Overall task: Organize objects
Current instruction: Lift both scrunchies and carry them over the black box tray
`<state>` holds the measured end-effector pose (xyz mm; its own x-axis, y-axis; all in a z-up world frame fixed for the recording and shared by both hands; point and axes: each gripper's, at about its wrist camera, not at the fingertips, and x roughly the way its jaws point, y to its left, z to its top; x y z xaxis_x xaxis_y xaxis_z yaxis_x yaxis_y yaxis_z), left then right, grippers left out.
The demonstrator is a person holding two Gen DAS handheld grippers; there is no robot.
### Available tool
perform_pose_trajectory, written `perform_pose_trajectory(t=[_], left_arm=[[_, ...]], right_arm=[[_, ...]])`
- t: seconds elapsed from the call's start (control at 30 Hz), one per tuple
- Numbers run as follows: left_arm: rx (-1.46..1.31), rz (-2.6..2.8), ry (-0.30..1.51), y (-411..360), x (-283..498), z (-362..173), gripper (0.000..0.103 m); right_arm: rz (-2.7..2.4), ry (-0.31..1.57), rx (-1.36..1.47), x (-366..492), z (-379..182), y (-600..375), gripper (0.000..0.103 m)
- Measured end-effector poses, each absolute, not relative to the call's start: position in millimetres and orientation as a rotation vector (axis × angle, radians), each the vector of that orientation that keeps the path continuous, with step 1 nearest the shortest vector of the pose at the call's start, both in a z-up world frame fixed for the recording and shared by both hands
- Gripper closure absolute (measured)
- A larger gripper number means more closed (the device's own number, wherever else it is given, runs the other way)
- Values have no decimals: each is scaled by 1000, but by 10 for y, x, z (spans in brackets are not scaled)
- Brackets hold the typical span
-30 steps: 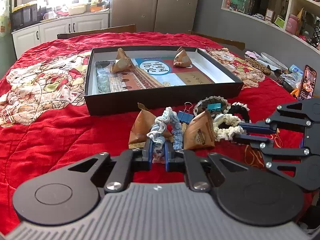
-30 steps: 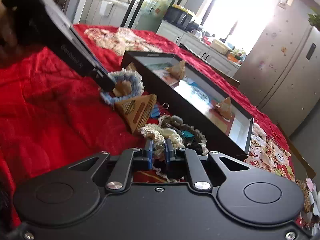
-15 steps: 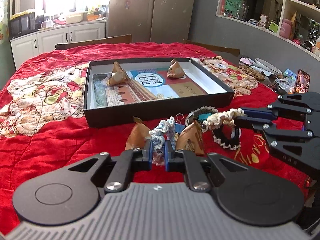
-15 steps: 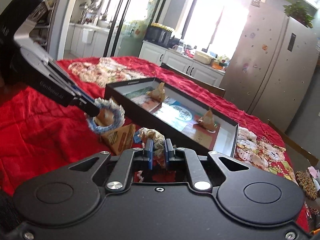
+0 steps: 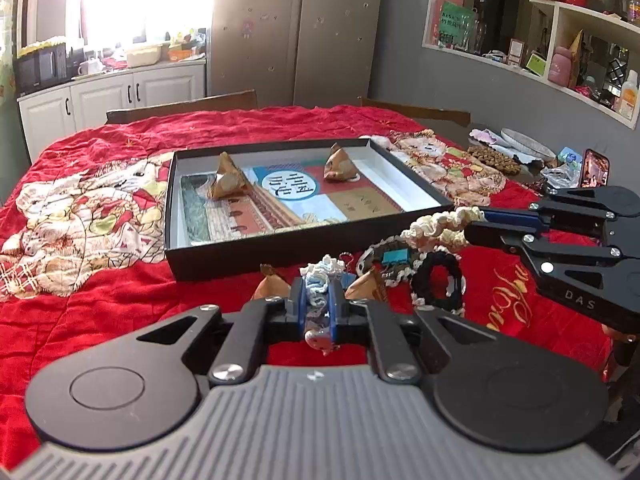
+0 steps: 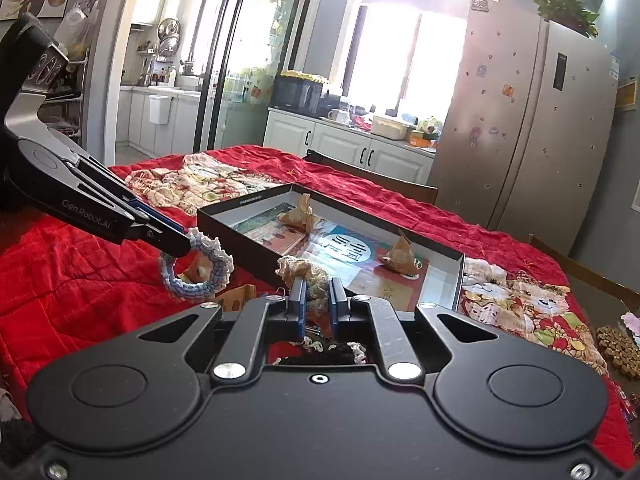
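Above the near edge of the tabletop, my left tool is clamped on a blue-and-white crocheted scrunchie, which hangs as a loop clear of the red cloth. My right tool is clamped on a cream crocheted scrunchie, also lifted off the cloth, near the front right corner of the black box.

Below and between the two tools, on the cloth just in front of the box's near wall: a black scrunchie with white trim, a dark ring with a teal clip on it, and two brown paper pyramid packets, partly hidden behind my left tool.

Box is open and shallow, a printed sheet on its floor. Two more pyramid packets stand inside, one toward the far left, one toward the far right.

Right edge of the tabletop: phone propped upright, screen lit.
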<state>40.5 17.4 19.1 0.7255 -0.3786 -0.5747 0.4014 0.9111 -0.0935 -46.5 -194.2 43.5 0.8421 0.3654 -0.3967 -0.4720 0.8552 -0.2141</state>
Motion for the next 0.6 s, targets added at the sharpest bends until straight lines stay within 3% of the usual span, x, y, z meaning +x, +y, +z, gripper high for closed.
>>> perform_pose_trajectory(t=[0.6], left_arm=[[52, -450, 559, 46, 509, 385, 90]], right_arm=[[422, 332, -296, -414, 592, -1968, 92]])
